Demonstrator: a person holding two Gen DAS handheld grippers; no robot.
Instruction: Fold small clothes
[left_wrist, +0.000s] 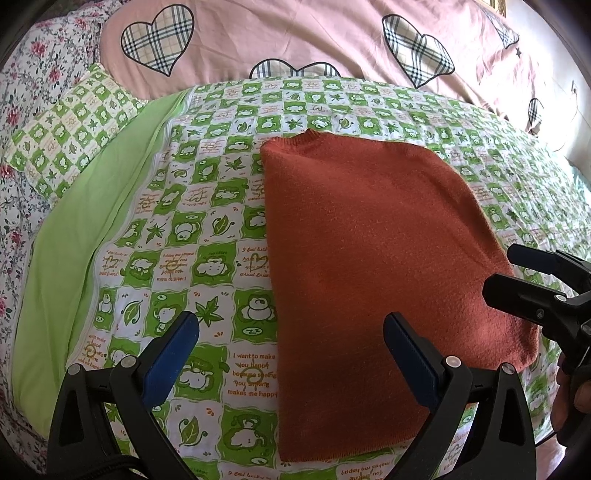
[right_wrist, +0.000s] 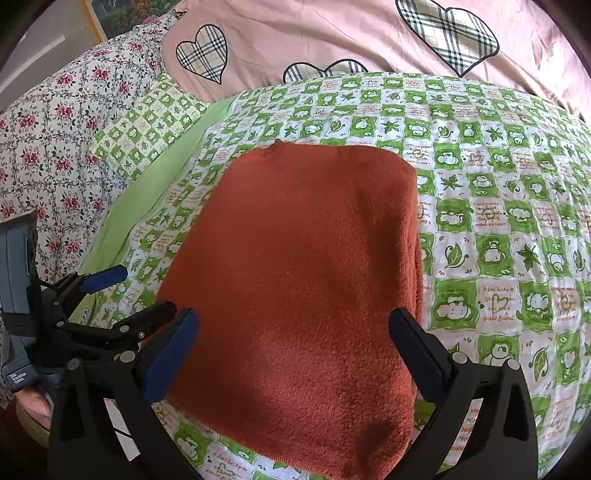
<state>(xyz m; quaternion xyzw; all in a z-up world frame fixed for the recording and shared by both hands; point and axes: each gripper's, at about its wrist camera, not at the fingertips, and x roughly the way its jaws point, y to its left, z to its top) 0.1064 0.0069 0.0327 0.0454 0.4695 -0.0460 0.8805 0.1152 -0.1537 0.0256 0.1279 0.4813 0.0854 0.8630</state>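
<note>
Orange sweater (right_wrist: 295, 280) sleeves folded under, hidden; quilt (right_wrist: 498, 206) text illegible.

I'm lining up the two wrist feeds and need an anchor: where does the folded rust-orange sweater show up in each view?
Left wrist: the sweater fills centre-right, its near edge running under the left gripper's right finger.
Right wrist: it lies dead centre between the open fingers of the right gripper.
Shared landmark: the green checked pillow, upper left in both.
</note>
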